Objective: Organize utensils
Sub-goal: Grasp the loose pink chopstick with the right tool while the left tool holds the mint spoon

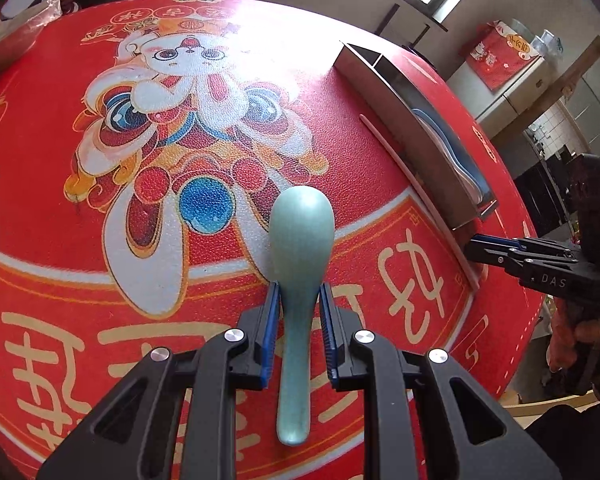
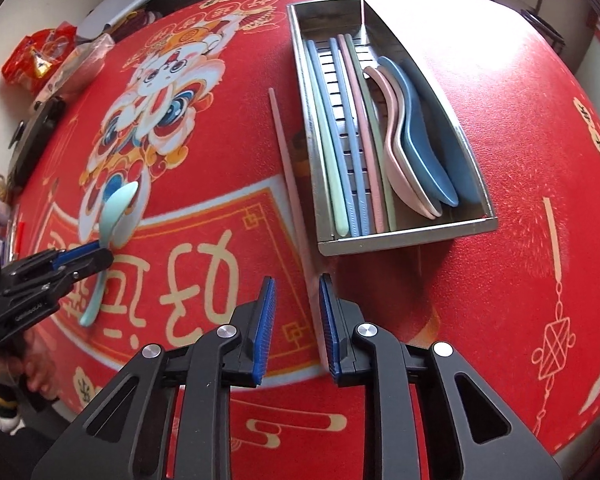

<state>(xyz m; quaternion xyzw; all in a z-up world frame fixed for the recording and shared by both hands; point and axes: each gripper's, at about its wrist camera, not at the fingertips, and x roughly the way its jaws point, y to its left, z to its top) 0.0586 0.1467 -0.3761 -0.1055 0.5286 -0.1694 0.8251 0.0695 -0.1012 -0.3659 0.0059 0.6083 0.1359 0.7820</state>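
A green spoon (image 1: pixel 298 280) is held by its neck between the blue pads of my left gripper (image 1: pixel 299 296), bowl pointing away, above the red mat; it also shows in the right wrist view (image 2: pixel 114 220). My right gripper (image 2: pixel 297 292) is open, its right pad beside the near end of a pink chopstick (image 2: pixel 292 184) lying on the mat left of the steel tray (image 2: pixel 404 236). The tray holds several chopsticks (image 2: pixel 340 136) and several pink and blue spoons (image 2: pixel 412 140).
A red mat with a cartoon figure (image 1: pixel 188 128) covers the round table. Snack bags and a black device (image 2: pixel 40 80) lie at the far left edge. Cabinets and a window (image 1: pixel 520 60) stand beyond the table.
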